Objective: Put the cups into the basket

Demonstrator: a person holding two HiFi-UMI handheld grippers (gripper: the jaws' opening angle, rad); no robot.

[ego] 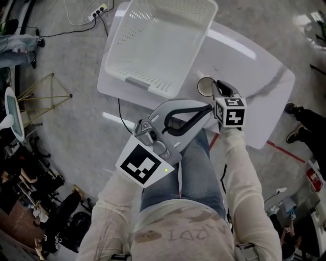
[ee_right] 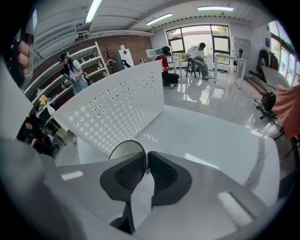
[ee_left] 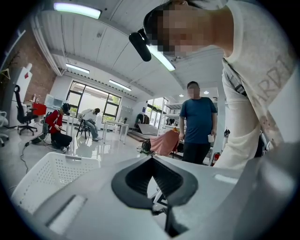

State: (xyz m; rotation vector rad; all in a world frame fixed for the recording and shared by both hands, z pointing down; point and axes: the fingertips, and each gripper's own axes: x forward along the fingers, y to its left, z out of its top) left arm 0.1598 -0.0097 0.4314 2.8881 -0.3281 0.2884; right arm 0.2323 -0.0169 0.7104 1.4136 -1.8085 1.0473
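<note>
A white perforated basket [ego: 158, 41] stands tilted on the white table [ego: 254, 66]. Just right of the basket's near corner is a white paper cup [ego: 205, 86]. My right gripper [ego: 218, 90] is shut on its rim. In the right gripper view the cup [ee_right: 125, 151] shows as a thin round rim clamped between the black pads [ee_right: 161, 173], with the basket wall [ee_right: 112, 108] close behind it. My left gripper [ego: 208, 108] hovers over the table's near edge, shut and empty. In its own view the left gripper [ee_left: 152, 159] points past the basket [ee_left: 47, 173].
The table [ee_right: 211, 136] stretches bare to the right of the cup. A power strip and cables [ego: 97, 10] lie on the floor behind the basket, and a wooden frame [ego: 43, 97] stands at the left. A person in a blue shirt [ee_left: 199, 122] stands beyond the table.
</note>
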